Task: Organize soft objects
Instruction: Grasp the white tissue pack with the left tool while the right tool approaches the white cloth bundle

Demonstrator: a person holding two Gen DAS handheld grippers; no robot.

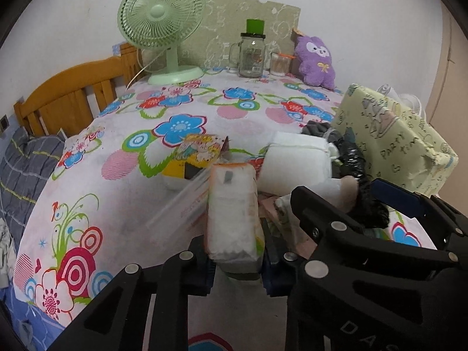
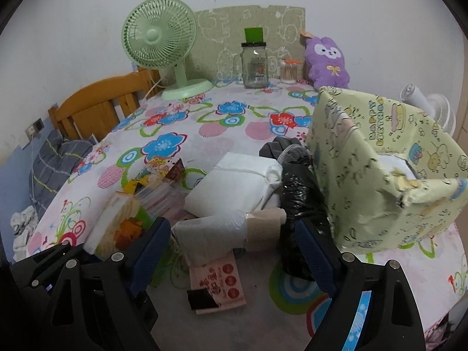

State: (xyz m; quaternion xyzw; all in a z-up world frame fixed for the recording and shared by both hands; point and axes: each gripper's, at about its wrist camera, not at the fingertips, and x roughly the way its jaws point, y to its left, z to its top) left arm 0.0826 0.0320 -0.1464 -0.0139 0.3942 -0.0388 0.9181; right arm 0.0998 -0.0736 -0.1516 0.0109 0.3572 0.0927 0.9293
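A white tissue pack [image 1: 234, 216] in clear wrap, with an orange strip along its top edge, is standing on end between the pads of the left tool [image 1: 237, 269], which is clenching its lower part. In the right wrist view the same pack is sitting at the lower left, beside the left tool's black frame. It is resting over a table covered by a flowered cloth [image 1: 117, 152] in pink, blue and green.

The right tool [image 2: 232, 245] is hovering with its blue-padded jaws spread wide, gripping nothing. Between and just beyond them is lying a soft white pack in a clear bag [image 2: 210, 237], partly on top of a pink printed packet [image 2: 222, 283]. Behind that is sitting a larger white folded bundle [image 2: 234, 184], and to its right a crumpled black plastic bag [image 2: 295, 187]. A pale green box wrapped in party-print paper [image 2: 377, 175] is standing at the right, touching the black bag. A small colourful cartoon packet [image 2: 152, 172] is lying to the left of the bundle.

At the far edge of the table are standing a mint-green desk fan [image 1: 162, 23], a glass mason jar mug [image 1: 251, 55], a small jar of cotton swabs [image 1: 280, 64] and a purple plush toy [image 1: 317, 58]. A wooden bed frame [image 1: 73, 90] is showing at the left.
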